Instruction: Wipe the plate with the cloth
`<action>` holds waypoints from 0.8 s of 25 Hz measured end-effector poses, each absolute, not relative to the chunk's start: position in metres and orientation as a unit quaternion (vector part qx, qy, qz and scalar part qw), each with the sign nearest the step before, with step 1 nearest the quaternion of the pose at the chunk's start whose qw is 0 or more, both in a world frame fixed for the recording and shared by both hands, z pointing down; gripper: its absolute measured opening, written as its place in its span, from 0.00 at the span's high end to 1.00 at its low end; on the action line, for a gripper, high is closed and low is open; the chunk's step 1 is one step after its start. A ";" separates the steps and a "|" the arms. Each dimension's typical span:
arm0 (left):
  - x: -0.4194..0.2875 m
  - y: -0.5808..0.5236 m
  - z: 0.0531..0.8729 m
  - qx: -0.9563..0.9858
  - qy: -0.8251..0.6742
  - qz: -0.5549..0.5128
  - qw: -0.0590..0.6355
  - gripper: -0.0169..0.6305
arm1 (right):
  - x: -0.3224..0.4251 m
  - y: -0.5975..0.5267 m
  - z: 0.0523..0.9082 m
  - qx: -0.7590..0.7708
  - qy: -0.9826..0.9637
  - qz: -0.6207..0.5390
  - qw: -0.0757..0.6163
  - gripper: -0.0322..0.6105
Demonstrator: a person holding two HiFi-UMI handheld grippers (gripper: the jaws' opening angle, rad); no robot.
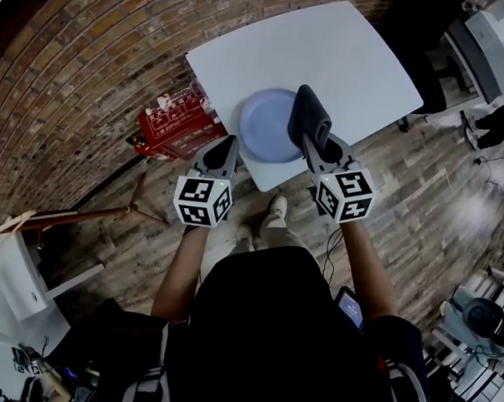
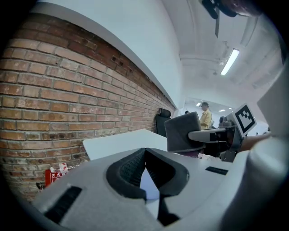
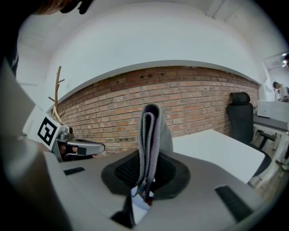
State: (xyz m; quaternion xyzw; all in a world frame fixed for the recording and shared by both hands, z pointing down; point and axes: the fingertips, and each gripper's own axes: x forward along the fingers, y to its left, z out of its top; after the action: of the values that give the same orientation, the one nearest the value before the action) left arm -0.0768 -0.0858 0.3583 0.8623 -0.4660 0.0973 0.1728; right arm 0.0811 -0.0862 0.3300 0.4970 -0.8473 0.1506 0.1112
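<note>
A red printed carton (image 1: 176, 122) lies on the wooden floor at 9 o'clock from the round pale-blue plate (image 1: 264, 126). The left claw (image 1: 225, 143) is at the plate's 8 o'clock, jaws closed together on nothing. The plate lies unheld on the white counter (image 1: 325, 49), near its closest corner. At the plate's 3 o'clock rim the right claw (image 1: 314, 145) grips a folded dark-grey cloth (image 1: 308, 115) by its lower end, the fold standing upright beyond the jaws.

With nothing steadying the plate, I judge a firm wiping stroke could slide it toward the counter's near edge. The cloth, pinched only at one end, could flop or pull free under pressure.
</note>
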 end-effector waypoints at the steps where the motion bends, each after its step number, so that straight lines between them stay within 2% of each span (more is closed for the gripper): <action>1: -0.076 -0.088 0.363 0.861 -0.467 0.098 0.177 0.95 | 0.082 -0.089 0.334 0.494 -0.848 0.152 0.116 0.87; 20: -0.081 -0.116 0.459 0.817 -0.488 0.134 0.276 0.95 | 0.081 -0.125 0.417 0.435 -0.859 0.176 0.205 0.87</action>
State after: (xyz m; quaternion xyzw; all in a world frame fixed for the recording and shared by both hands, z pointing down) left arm -0.0808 -0.1161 0.4586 0.8174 -0.4875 0.1335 0.2762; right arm 0.0807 -0.1254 0.4175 0.4347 -0.8591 0.1756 0.2055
